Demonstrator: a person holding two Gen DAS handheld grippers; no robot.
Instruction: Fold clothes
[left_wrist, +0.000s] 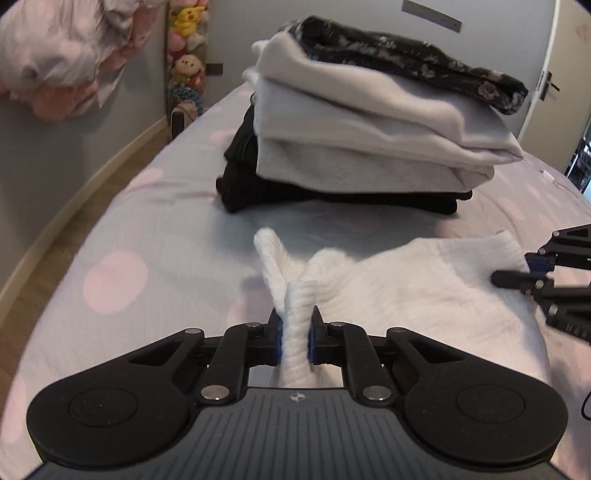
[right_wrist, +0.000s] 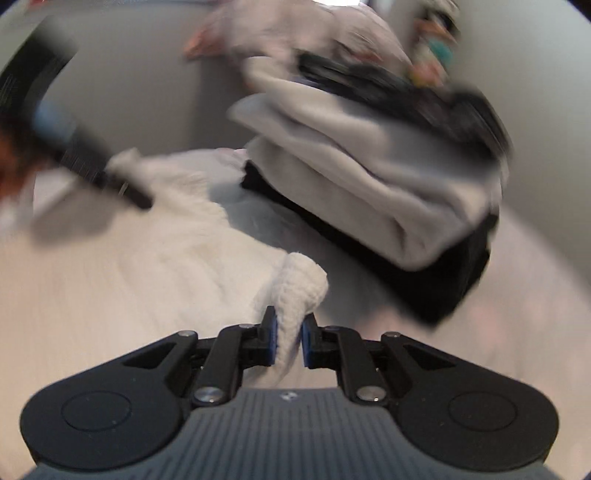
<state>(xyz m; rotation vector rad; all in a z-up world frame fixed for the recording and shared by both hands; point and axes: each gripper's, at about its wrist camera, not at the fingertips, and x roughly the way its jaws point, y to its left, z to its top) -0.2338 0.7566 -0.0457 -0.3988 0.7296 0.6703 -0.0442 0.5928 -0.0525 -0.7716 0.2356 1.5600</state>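
Observation:
A white knitted garment (left_wrist: 406, 291) lies on the bed in front of a stack of folded clothes (left_wrist: 362, 140). My left gripper (left_wrist: 295, 321) is shut on a bunched ribbed edge of the white garment, which stands up between its blue pads. In the blurred right wrist view my right gripper (right_wrist: 288, 325) is shut on another bunched corner of the same white garment (right_wrist: 173, 236). The right gripper's black fingers (left_wrist: 517, 278) show at the right edge of the left wrist view, at the garment's far corner. The left gripper appears as a dark blurred shape (right_wrist: 96, 162) at the upper left.
The bed sheet (left_wrist: 147, 229) is pale grey with pink dots. The stack (right_wrist: 369, 177) holds black items below, grey ones in the middle and a dark floral piece on top. Plush toys (left_wrist: 186, 55) hang by the wall, a heap of pink bedding (left_wrist: 62, 55) at the upper left, a door (left_wrist: 554, 74) at right.

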